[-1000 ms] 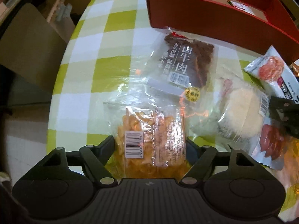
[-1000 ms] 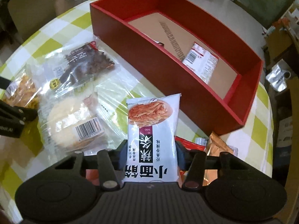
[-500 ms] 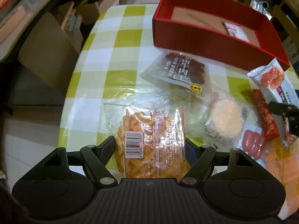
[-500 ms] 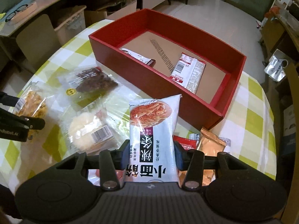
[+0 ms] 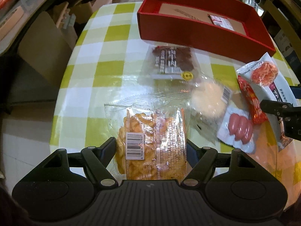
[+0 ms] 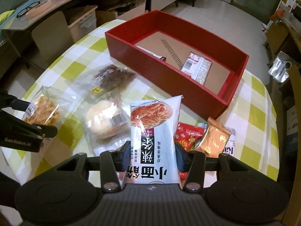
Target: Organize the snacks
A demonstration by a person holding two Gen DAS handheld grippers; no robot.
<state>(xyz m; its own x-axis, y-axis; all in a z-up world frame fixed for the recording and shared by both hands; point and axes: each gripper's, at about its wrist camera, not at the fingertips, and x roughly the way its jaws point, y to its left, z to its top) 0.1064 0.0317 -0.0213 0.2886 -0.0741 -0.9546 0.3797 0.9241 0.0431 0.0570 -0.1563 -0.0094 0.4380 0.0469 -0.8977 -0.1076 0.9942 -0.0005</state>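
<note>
Left wrist view: your left gripper (image 5: 150, 146) was clamped on the clear twists bag (image 5: 150, 141), angled down, bare tablecloth (image 5: 105, 66) to its left. Your right gripper (image 6: 151, 152) squeezed the white noodle pack (image 6: 154, 131), red box (image 6: 233, 86) just beyond, mostly open inside.

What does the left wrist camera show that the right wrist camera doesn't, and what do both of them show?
Only the left wrist view shows the pink sausage pack and the barcode face of the clear bag of orange twists clamped in the left gripper.

Only the right wrist view shows the gold foil packet, a second packet at the box's near wall, and the glasses on the counter.

Both show the red box, the white packet inside it, the dark jerky pack, the round bun, and the white noodle-snack bag in the right gripper.
</note>
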